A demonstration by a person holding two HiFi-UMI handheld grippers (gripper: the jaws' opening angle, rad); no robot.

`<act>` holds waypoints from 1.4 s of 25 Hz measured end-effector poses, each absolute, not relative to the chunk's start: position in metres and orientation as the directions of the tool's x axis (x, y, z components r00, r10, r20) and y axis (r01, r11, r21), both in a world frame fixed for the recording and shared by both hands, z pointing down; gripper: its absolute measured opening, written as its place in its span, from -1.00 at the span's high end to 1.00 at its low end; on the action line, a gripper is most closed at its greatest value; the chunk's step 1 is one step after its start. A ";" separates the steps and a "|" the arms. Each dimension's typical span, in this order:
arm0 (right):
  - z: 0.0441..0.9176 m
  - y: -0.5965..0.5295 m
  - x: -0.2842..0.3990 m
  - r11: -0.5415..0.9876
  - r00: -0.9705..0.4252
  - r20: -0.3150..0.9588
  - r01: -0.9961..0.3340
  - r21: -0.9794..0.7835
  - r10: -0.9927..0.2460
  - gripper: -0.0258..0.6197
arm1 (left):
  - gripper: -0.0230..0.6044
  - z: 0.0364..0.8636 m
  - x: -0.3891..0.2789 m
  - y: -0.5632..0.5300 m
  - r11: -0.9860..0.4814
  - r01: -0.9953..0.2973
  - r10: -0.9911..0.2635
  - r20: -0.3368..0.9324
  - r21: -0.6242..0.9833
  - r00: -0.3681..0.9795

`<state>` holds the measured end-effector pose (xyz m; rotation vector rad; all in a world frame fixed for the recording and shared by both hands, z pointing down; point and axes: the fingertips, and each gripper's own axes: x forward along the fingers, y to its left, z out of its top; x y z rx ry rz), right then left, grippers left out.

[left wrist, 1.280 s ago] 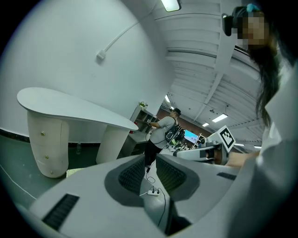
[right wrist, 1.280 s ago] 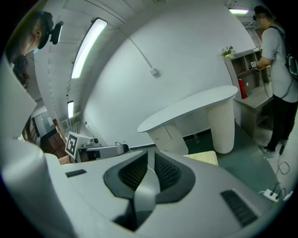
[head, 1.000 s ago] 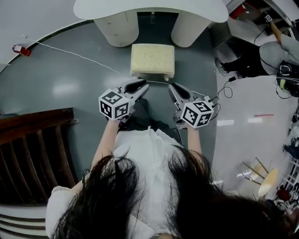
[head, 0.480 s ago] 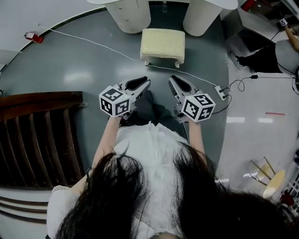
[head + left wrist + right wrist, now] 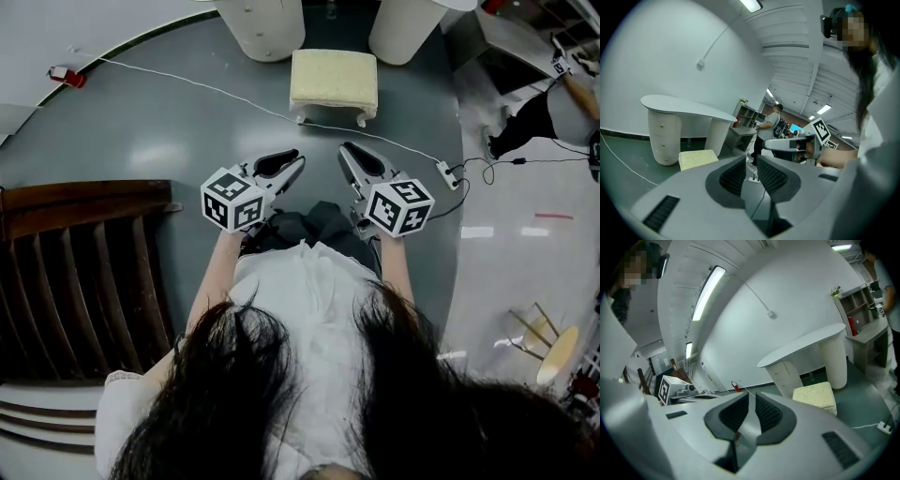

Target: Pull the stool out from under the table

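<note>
Head view: cream cushioned square stool (image 5: 334,82) on grey floor (image 5: 169,122), out from under white pedestal table (image 5: 262,23), just before its legs. Left gripper (image 5: 291,163), right gripper (image 5: 348,154): jaws closed, empty, well apart from stool. Pull-out judged complete; nothing evidently left.

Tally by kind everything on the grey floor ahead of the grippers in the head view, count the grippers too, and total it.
Cushioned stool: 1
White table pedestals: 2
White cable: 1
Power strip: 1
Red object at the floor's edge: 1
Grippers: 2, left gripper and right gripper
Total: 8
</note>
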<state>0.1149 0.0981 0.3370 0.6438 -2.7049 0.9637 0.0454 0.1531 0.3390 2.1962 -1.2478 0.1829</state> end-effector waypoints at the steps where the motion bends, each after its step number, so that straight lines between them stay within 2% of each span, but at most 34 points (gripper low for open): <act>1: 0.336 0.103 0.109 0.690 -0.883 0.324 -0.467 -0.552 -0.339 0.73 | 0.65 0.337 0.039 0.157 -0.386 -0.820 -0.734 0.397 0.423 0.550; 13: 0.325 0.170 0.053 0.659 -0.850 0.347 -0.527 -0.537 -0.396 0.73 | 0.65 0.320 -0.029 0.211 -0.435 -0.796 -0.728 0.356 0.421 0.586; 25: 0.316 0.187 0.042 0.669 -0.837 0.362 -0.547 -0.503 -0.411 0.74 | 0.65 0.313 -0.039 0.213 -0.473 -0.771 -0.722 0.314 0.426 0.616; 35: 0.315 0.188 0.045 0.680 -0.835 0.371 -0.548 -0.488 -0.407 0.74 | 0.65 0.304 -0.051 0.207 -0.458 -0.788 -0.752 0.294 0.411 0.590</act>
